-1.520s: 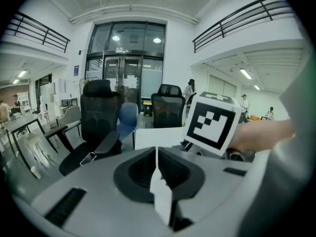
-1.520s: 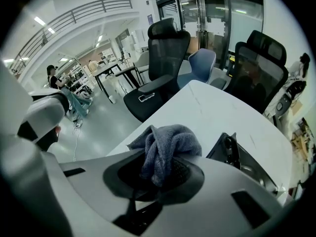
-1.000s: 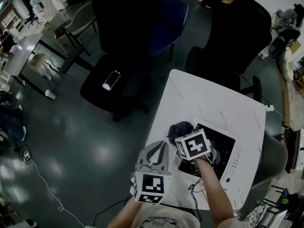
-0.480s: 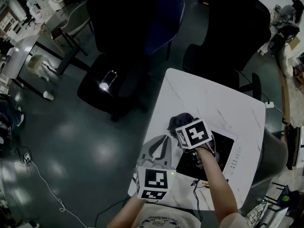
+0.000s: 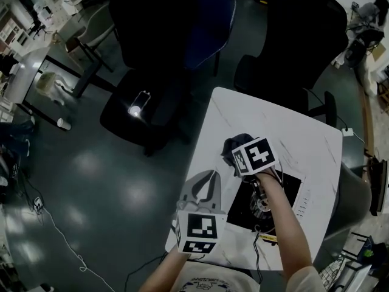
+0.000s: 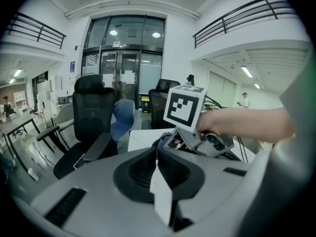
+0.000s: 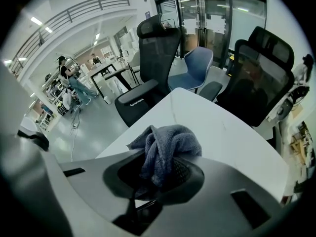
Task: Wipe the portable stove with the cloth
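The portable stove (image 5: 271, 194), black-topped in a white body, lies on the white marble table (image 5: 285, 139) at its near right. A dark grey cloth (image 5: 233, 146) is bunched at the stove's far left corner, over the table top. My right gripper (image 5: 239, 154) is shut on it; in the right gripper view the cloth (image 7: 165, 147) bulges up from between the jaws of the right gripper (image 7: 157, 174). My left gripper (image 5: 203, 186) hovers over the table's near left edge, clear of the stove, its jaws together and empty. In its own view the left gripper (image 6: 157, 154) points toward the right one.
Two black office chairs (image 5: 152, 35) (image 5: 310, 41) and a blue one (image 5: 209, 26) stand beyond the table's far side. A small light object (image 5: 135, 109) lies on the left chair's seat. A thin cable (image 5: 258, 239) trails at the table's near edge by the stove.
My right gripper has carried the cloth away from me along the stove's left side toward its far left corner. The left gripper has hardly shifted.
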`<state>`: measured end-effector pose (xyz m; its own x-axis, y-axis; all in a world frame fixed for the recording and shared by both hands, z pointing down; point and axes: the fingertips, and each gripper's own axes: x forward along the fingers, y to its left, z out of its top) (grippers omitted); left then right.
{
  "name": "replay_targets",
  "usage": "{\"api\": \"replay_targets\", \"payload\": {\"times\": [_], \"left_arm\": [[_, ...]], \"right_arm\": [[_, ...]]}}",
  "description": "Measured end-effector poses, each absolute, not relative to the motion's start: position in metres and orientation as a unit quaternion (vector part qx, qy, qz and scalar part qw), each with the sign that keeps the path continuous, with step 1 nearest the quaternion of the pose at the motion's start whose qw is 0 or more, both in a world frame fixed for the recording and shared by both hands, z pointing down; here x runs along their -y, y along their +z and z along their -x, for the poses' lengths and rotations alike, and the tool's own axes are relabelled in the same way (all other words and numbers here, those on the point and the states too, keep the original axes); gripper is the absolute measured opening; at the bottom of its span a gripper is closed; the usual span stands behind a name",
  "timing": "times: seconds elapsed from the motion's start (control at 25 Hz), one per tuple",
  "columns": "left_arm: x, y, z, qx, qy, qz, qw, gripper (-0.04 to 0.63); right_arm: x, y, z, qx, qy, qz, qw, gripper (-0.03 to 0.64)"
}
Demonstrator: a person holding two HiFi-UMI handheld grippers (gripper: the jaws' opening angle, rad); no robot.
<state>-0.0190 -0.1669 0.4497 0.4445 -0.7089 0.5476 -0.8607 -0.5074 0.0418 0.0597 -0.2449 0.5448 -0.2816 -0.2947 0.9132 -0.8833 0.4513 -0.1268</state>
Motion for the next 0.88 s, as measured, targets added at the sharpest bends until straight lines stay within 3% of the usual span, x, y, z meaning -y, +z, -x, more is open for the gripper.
{"api": "replay_targets", "payload": {"times": [0.88], "left_arm": [[0.176,0.449,-0.004,0.462,0.248,-0.838,0.155,0.022]], "right_arm": [[0.254,0.539,-0.11,0.715,0.362,-0.44,0.405,0.081]]}}
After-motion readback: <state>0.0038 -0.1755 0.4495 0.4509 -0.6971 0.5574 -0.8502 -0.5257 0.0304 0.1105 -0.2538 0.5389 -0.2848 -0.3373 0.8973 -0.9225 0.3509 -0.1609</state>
